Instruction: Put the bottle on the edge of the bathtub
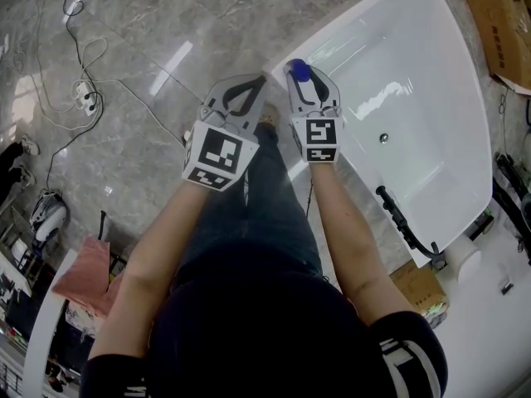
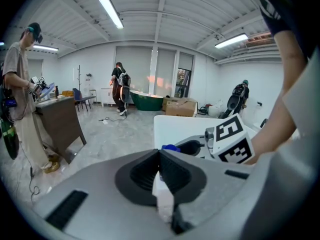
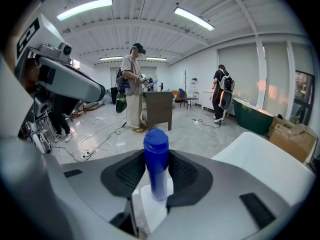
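A blue bottle (image 1: 298,69) with a rounded blue cap stands upright between the jaws of my right gripper (image 1: 304,79), which is shut on it. In the right gripper view the bottle (image 3: 156,144) rises out of the dark pads of the right gripper (image 3: 157,159). It hangs over the near end of the white bathtub (image 1: 332,25), just above the rim. My left gripper (image 1: 251,82) is alongside on the left, over the floor, its jaws shut on nothing. The left gripper (image 2: 160,156) view shows its pads meeting, with the bottle's cap (image 2: 170,147) beyond and the tub (image 2: 177,126) behind it.
A black faucet (image 1: 402,218) stands at the tub's near side. Cables and a power strip (image 1: 85,96) lie on the grey floor to the left. A cardboard box (image 1: 502,31) sits beyond the tub. People, a desk (image 3: 159,106) and a green tub (image 3: 255,116) stand farther off.
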A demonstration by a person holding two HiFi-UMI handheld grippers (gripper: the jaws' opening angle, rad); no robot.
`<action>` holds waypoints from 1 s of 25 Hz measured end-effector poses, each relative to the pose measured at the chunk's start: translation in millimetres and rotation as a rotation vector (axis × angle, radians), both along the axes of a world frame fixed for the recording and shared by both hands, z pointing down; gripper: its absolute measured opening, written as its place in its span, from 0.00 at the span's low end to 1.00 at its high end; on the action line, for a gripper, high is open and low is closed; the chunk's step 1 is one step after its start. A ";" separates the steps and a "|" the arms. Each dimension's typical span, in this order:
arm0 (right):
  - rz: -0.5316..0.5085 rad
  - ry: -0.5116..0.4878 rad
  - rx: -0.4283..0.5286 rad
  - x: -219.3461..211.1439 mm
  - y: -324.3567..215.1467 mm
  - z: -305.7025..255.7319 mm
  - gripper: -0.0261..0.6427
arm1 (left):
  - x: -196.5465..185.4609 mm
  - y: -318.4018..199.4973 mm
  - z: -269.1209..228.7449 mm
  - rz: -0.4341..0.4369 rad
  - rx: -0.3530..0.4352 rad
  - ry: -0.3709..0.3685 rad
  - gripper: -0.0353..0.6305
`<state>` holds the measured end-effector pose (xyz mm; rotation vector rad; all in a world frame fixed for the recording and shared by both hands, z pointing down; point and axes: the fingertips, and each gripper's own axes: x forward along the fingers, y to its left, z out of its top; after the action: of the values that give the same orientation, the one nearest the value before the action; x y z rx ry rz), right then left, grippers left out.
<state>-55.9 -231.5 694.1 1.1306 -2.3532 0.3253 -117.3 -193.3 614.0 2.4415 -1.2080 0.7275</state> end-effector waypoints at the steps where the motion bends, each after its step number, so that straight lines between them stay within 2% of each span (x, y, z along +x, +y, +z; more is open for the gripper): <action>1: 0.001 0.002 -0.001 0.7 1.3 0.4 0.27 | 1.0 0.5 -0.4 0.001 0.001 0.002 0.05; 7: -0.002 -0.008 -0.026 2.2 6.2 -1.1 0.27 | 2.9 4.3 -2.7 0.009 -0.005 0.000 0.05; 13: -0.009 -0.007 -0.029 6.5 12.2 -6.1 0.33 | 8.1 9.7 -2.2 0.013 -0.015 0.014 0.05; 22: 0.022 -0.050 0.020 16.5 28.5 -46.8 0.33 | 5.5 10.7 -17.9 0.025 0.021 0.014 0.05; 23: 0.031 -0.067 0.021 17.5 30.3 -54.2 0.29 | 4.7 11.1 -20.2 0.022 0.021 0.016 0.05; 25: 0.050 -0.097 0.027 20.7 33.5 -70.1 0.13 | 4.2 11.4 -25.5 0.018 0.022 0.024 0.05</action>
<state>-35.1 -198.0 624.0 1.2137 -2.4231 0.3745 -113.1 -181.9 588.5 2.4744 -1.1932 0.6919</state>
